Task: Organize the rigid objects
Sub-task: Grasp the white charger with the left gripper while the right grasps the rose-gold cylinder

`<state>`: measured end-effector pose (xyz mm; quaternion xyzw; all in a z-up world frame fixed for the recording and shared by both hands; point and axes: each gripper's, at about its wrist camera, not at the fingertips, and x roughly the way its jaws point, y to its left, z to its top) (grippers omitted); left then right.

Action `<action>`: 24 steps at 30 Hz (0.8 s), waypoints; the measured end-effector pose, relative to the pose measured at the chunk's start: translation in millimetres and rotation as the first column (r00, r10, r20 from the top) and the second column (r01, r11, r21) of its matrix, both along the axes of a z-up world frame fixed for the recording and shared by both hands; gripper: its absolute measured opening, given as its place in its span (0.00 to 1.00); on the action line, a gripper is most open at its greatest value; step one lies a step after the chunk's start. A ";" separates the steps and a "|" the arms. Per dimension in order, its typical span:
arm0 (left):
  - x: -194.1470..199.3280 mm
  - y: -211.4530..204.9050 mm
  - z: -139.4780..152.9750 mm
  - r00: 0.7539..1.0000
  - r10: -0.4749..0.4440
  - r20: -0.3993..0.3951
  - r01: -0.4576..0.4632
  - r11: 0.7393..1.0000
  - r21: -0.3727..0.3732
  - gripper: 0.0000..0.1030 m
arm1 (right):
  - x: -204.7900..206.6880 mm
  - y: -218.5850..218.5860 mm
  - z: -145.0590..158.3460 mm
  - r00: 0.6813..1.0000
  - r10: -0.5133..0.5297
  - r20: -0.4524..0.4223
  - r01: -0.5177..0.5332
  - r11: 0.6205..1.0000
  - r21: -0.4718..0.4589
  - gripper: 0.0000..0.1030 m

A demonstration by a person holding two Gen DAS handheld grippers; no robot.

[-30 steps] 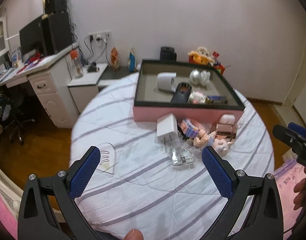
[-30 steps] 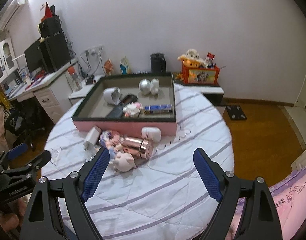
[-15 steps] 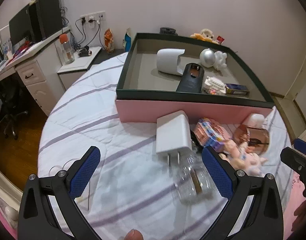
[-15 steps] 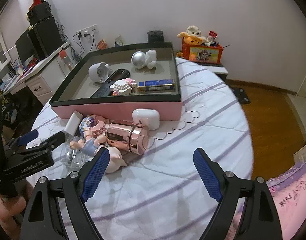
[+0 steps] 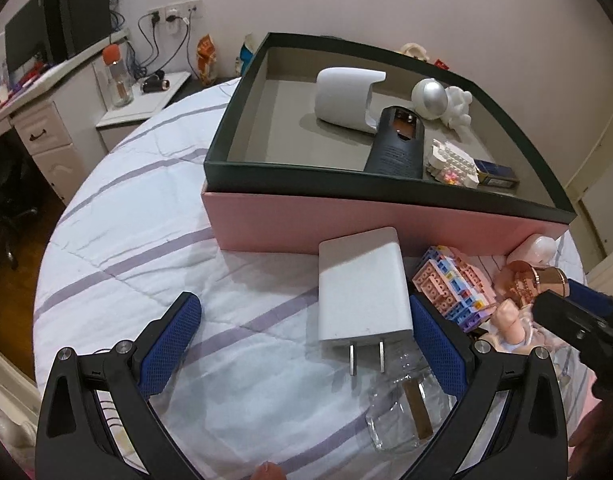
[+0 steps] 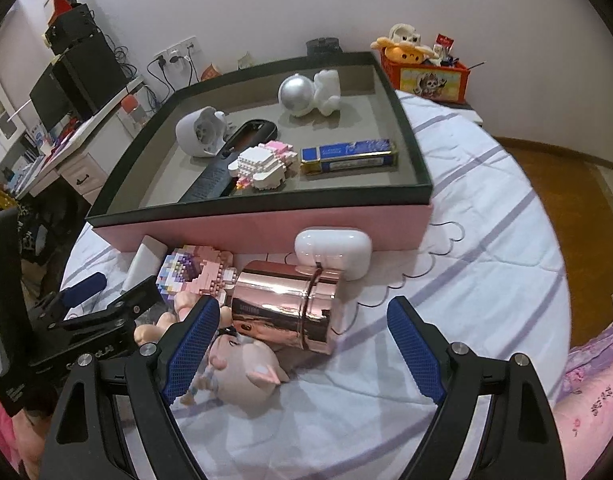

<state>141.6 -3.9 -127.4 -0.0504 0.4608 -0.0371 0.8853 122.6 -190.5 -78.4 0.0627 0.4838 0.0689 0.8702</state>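
Observation:
A pink box [image 5: 386,228] with a dark green rim holds a white speaker-like shell [image 5: 346,100], a black remote [image 5: 394,144], an astronaut figure [image 6: 306,92], a white brick model [image 6: 262,166] and a blue pack [image 6: 346,156]. In front of it lie a white charger [image 5: 362,288], a clear bottle [image 5: 406,412], a pink brick model [image 5: 450,284], a rose-gold cylinder [image 6: 286,304], a white earbud case [image 6: 332,246] and a pig doll [image 6: 242,372]. My left gripper [image 5: 304,346] is open, just above the cloth left of the charger. My right gripper [image 6: 302,346] is open over the cylinder's near end.
The round table's striped cloth [image 5: 146,240] drops off at its edges. A red toy box [image 6: 426,76] stands behind the pink box. A desk with a monitor [image 5: 46,32] and a side cabinet sit at far left. Pink bedding [image 6: 594,400] lies at the right.
Both grippers came down and forward toward the pile in front of the pink box, which now looms larger. Their jaws stayed open.

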 end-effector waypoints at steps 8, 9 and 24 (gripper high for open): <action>-2.1 1.6 -0.9 0.999 -0.042 0.013 0.043 0.998 -0.050 0.89 | 5.0 4.9 -11.0 1.000 0.003 -0.019 -0.003 1.000 0.004 0.68; -2.5 1.0 -0.2 0.999 -0.047 0.015 0.048 0.997 -0.053 0.87 | 5.7 4.2 -11.3 1.000 0.001 -0.017 -0.001 1.000 0.009 0.66; -9.0 2.0 3.8 0.994 -0.109 0.015 0.110 0.970 -0.217 0.41 | -1.7 2.2 -9.4 1.000 0.008 0.005 -0.008 1.000 0.015 0.59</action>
